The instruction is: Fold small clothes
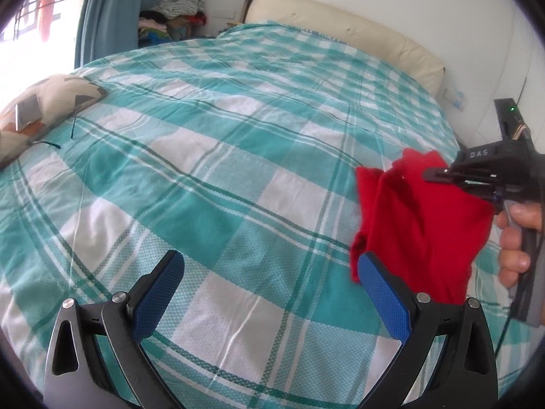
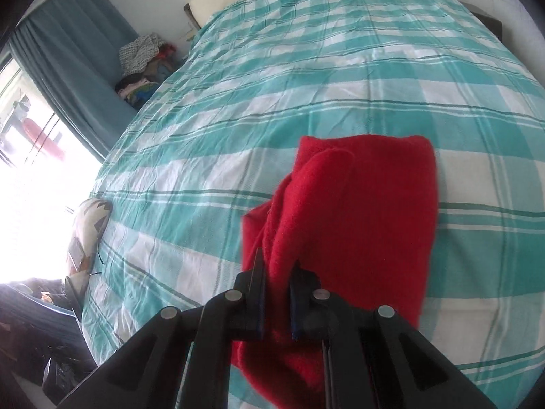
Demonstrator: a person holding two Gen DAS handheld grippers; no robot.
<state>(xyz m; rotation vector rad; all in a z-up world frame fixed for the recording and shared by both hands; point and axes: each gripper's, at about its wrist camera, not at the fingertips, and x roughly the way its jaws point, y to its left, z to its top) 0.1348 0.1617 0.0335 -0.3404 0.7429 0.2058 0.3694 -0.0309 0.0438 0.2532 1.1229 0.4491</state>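
Left gripper [image 1: 272, 272] hangs over the bed with its jaws spread wide, blue pads [image 1: 160, 293] facing each other and nothing between them, angled downward. Right gripper [image 2: 277, 272] is pinched nearly closed, its two black fingers [image 2: 253, 279] clamped on a bunch of the red garment [image 2: 357, 204], which dangles from them. From the left wrist view, that right gripper [image 1: 429, 174] comes in from the right edge, roughly level across the picture, with the person's right hand [image 1: 517, 238] wrapped around its handle, fingers curled on the grip.
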